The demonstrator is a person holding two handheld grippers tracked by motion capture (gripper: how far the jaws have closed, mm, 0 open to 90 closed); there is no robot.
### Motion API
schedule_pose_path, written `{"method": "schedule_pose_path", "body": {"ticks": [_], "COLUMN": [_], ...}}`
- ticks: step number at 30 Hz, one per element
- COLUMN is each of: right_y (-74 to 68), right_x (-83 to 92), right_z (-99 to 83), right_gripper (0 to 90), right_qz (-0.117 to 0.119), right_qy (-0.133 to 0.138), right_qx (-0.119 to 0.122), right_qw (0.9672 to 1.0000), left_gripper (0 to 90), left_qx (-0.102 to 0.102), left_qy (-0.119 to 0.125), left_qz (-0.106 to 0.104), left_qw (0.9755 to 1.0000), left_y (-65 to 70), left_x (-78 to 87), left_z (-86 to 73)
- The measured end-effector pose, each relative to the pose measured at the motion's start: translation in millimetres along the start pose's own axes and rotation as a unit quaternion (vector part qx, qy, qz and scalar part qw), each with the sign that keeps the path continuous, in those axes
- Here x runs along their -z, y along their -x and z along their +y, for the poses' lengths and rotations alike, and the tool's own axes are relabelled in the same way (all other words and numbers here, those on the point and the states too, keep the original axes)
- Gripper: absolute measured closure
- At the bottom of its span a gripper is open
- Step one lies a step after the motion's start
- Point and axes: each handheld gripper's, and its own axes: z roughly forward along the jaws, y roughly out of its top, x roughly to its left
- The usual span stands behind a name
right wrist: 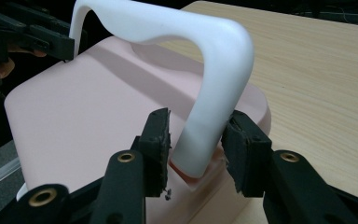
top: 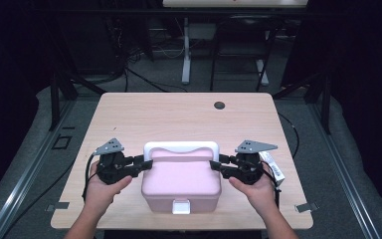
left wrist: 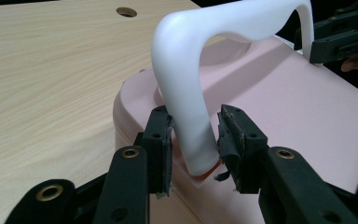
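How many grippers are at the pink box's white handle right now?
2. The left gripper straddles the white handle at its left leg, on the pink box. The right gripper straddles its right leg. Both sets of jaws stand slightly off it.

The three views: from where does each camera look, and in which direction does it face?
High view: above the person's side, looking forward and down on the table; both forearms and hands show.
Left gripper view: rides on the left gripper, looking along its jaws, which flank one foot of the white handle.
Right gripper view: rides on the right gripper, facing the handle's other foot.
All views share the pink box.
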Motion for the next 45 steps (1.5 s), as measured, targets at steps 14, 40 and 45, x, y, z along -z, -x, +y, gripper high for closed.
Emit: {"method": "schedule_pose_path", "body": {"ticks": [14, 40, 45], "right_y": [-5.2, -8.8, -8.8], "right_x": [3.9, 12.3, 12.5], "right_z": [-3.0, -5.0, -4.0], "right_gripper": [72.7, 74.0, 74.0], "right_qz": [-0.005, 0.001, 0.003], "right_qy": [0.012, 0.005, 0.007], "right_qx": [0.015, 0.019, 0.016], "right_qw": [0.9998, 0.9998, 0.9998], "left_gripper": [74.0, 74.4, 74.4], "left_qx": [-0.016, -0.025, -0.024], "left_qy": [0.004, -0.006, -0.006], "left_qz": [-0.005, -0.008, -0.009], "left_qw": [0.9998, 0.9996, 0.9997], "left_y": [3.2, 10.5, 9.7], "left_x": [3.5, 5.7, 6.2], "left_z": [-3.3, -2.3, -1.0]}}
